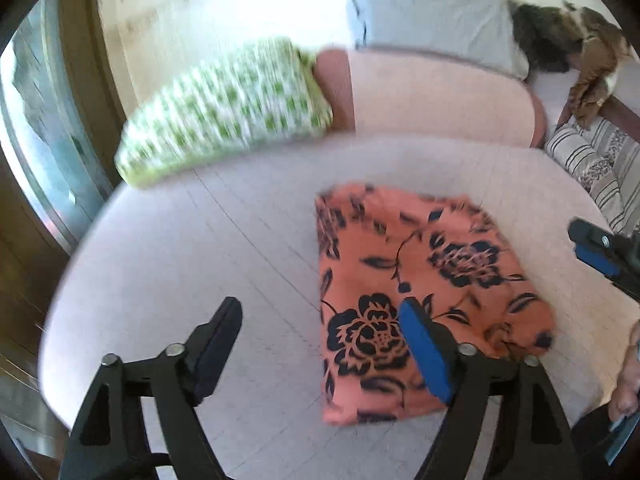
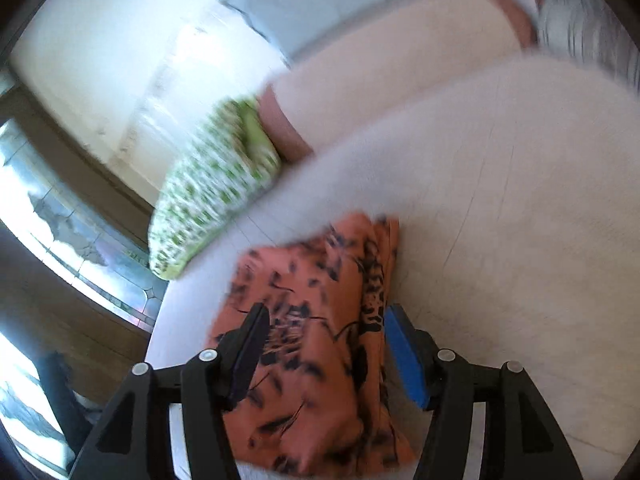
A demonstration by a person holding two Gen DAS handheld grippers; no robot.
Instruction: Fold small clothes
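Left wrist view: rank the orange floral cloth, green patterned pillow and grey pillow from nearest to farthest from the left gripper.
1. Orange floral cloth, folded on the bed right by the left gripper, under its right finger.
2. Green patterned pillow, back left.
3. Grey pillow, far back, right.

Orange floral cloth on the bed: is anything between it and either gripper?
Nothing visible. The folded orange black-flowered cloth lies alone on the pale quilted bed cover. The left gripper and right gripper hover over it, jaws open; the green-patterned pillow lies apart, behind.
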